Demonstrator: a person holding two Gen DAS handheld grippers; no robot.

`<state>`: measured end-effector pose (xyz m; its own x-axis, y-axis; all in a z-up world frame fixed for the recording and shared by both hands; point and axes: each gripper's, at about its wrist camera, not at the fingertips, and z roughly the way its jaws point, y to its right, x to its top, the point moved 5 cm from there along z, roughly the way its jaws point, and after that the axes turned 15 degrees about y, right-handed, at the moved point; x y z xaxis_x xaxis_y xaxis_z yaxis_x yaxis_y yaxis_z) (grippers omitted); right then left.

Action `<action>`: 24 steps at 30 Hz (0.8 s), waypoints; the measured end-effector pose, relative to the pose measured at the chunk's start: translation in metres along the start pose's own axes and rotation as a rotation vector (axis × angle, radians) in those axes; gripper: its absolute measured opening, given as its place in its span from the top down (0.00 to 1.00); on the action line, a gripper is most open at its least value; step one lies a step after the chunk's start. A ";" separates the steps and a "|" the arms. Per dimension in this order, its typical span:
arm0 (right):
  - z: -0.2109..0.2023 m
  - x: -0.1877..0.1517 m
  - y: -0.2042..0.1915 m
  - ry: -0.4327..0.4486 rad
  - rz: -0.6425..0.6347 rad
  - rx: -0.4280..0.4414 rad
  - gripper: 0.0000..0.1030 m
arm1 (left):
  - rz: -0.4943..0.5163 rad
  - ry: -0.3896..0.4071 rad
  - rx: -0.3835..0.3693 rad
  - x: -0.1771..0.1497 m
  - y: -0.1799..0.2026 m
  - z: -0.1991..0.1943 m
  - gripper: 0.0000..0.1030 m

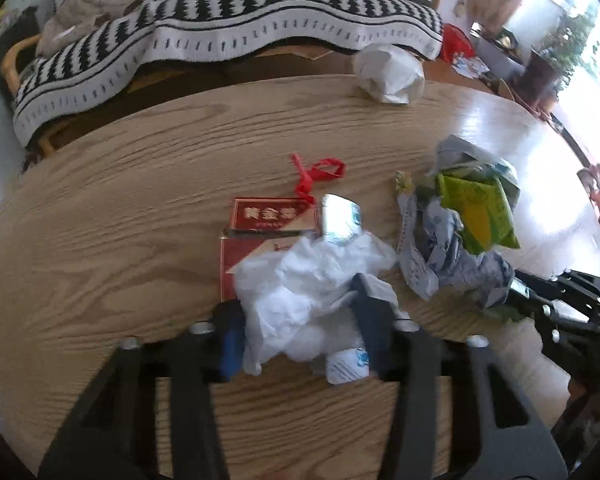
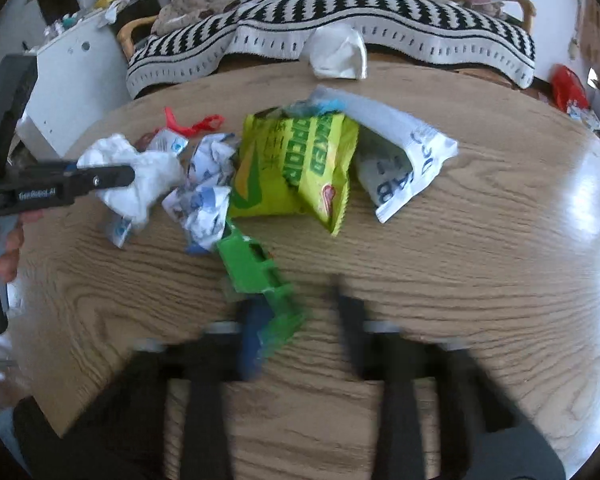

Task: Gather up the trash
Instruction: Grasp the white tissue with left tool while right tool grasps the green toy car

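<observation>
My left gripper (image 1: 300, 312) is shut on a crumpled white plastic bag (image 1: 308, 280) over the wooden table (image 1: 120, 220); it also shows in the right wrist view (image 2: 116, 178), clamped on the bag (image 2: 140, 172). A red cigarette box (image 1: 260, 220) and a red ribbon (image 1: 316, 174) lie just beyond the bag. My right gripper (image 2: 300, 320) is open, its fingers blurred, and a green wrapper (image 2: 256, 268) lies against its left finger (image 2: 252, 336). A yellow-green snack bag (image 2: 292, 168), crumpled printed paper (image 2: 208, 200) and a white mailer bag (image 2: 404, 160) lie ahead.
A crumpled white paper ball (image 2: 336, 56) sits at the table's far edge. A black-and-white striped blanket (image 1: 220, 28) covers a seat behind the table. A white cabinet (image 2: 72, 80) stands at the far left. Red packaging (image 2: 568, 84) lies at the far right.
</observation>
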<state>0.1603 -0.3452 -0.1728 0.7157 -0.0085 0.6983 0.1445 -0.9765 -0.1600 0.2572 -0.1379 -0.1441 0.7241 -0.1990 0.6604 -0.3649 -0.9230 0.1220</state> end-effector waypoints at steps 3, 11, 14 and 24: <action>-0.006 -0.003 0.003 0.009 0.005 -0.023 0.83 | 0.008 0.012 -0.016 0.001 0.006 -0.008 0.78; -0.037 -0.003 0.024 0.047 0.023 -0.106 0.83 | 0.003 0.067 -0.001 0.007 0.010 -0.043 0.80; -0.049 -0.004 0.029 0.057 0.033 -0.117 0.83 | 0.003 0.068 -0.006 0.006 0.014 -0.054 0.81; -0.094 -0.010 0.034 0.095 0.054 -0.137 0.83 | 0.033 0.071 -0.030 -0.005 0.038 -0.087 0.80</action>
<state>0.0944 -0.3990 -0.1196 0.6510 -0.0754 0.7553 0.0087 -0.9943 -0.1067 0.1884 -0.1432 -0.0783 0.6685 -0.2039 0.7153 -0.4058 -0.9059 0.1210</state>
